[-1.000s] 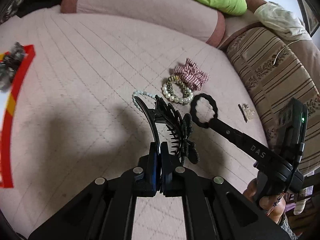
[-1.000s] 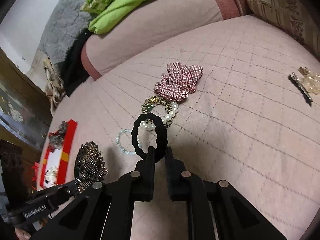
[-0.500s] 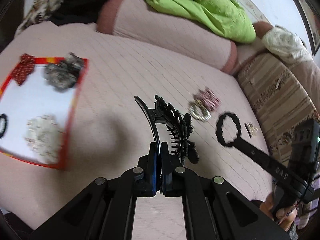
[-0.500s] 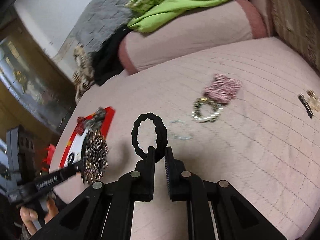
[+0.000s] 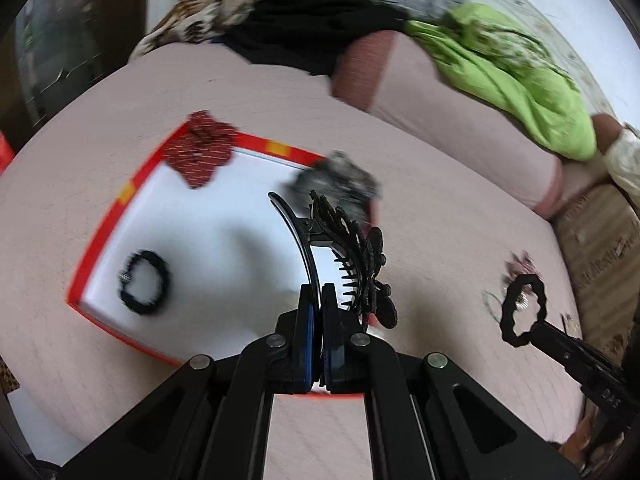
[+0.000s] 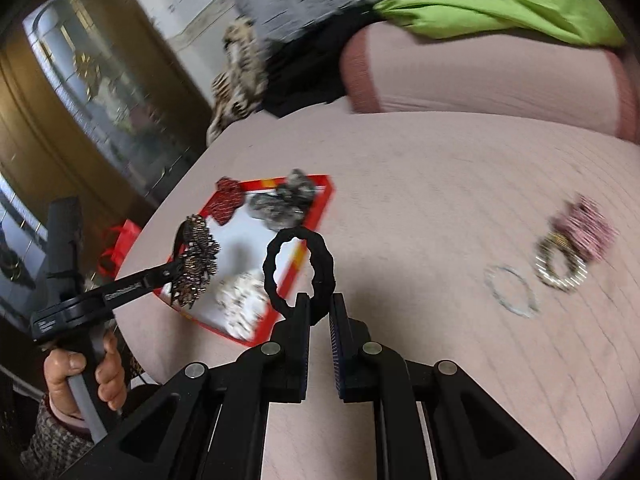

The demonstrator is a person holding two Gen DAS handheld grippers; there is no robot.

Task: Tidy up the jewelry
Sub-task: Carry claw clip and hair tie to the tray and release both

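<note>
Pink quilted bed (image 6: 440,208), red-rimmed tray (image 5: 120,208); left hand-held gripper (image 5: 318,300) clamping hair claw (image 5: 352,256), right hand-held gripper (image 6: 319,312) clamping black scrunchie (image 6: 298,272)

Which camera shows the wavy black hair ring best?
The right wrist view. The wavy black hair ring sits big and central there, pinched at its bottom by the right gripper, with its whole loop showing. In the left wrist view it is small, off near the right edge.

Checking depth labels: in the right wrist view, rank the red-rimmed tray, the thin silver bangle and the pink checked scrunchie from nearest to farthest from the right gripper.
1. Red-rimmed tray, just left of the right gripper.
2. Thin silver bangle, to the right.
3. Pink checked scrunchie, far right.
</note>
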